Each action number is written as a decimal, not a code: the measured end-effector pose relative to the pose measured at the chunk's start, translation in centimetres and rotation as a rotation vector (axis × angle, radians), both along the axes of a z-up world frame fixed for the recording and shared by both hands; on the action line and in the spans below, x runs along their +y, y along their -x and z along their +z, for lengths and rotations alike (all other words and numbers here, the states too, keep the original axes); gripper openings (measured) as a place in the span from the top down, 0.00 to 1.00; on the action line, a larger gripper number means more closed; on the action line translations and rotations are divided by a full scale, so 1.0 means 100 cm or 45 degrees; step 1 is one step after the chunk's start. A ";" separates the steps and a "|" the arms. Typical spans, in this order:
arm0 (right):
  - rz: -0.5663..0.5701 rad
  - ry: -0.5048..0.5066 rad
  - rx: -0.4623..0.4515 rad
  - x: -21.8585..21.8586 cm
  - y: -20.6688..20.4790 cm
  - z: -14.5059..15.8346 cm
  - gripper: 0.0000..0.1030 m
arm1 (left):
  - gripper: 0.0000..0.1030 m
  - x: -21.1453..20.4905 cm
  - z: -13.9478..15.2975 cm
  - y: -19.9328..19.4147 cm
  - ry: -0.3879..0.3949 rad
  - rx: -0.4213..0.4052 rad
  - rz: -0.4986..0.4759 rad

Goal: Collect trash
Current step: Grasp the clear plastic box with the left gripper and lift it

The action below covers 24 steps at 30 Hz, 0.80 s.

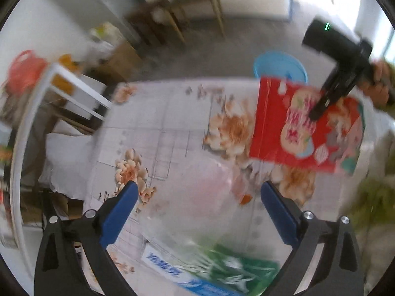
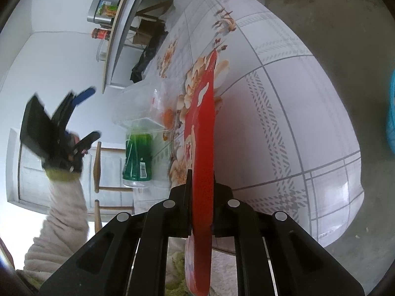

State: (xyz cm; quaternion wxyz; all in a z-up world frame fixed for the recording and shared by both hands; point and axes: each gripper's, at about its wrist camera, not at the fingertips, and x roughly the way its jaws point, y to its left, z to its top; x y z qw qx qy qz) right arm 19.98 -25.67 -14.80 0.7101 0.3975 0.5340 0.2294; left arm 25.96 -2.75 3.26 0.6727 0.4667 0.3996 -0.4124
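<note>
Red packet, left wrist view: I see it held above the floral tablecloth near the far edge, pinched by my right gripper, while my left gripper stands wide open, empty, over a clear plastic container and green box. Right wrist view: the packet shows edge-on, clamped between my right gripper's closed jaws; my left gripper hovers beside the tabletop's near edge.

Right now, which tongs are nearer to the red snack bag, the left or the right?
Right. The right tongs are shut on the red snack bag, holding it above the table. The left tongs stand open, apart from it, over a clear plastic container.
</note>
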 end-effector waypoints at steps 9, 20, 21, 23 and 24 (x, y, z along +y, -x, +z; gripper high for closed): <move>0.007 -0.031 0.021 -0.003 -0.003 -0.006 0.87 | 0.05 -0.024 -0.049 -0.026 -0.341 0.152 -0.154; 0.032 -0.048 0.035 -0.003 -0.005 -0.011 0.85 | 0.05 -0.028 -0.072 -0.050 -0.432 0.307 -0.139; 0.031 -0.049 0.036 -0.003 -0.005 -0.012 0.85 | 0.05 -0.028 -0.075 -0.051 -0.450 0.317 -0.147; 0.027 -0.057 0.039 -0.003 -0.005 -0.013 0.85 | 0.05 -0.028 -0.085 -0.052 -0.500 0.348 -0.153; 0.025 -0.060 0.038 -0.003 -0.005 -0.013 0.85 | 0.05 -0.028 -0.089 -0.052 -0.522 0.355 -0.154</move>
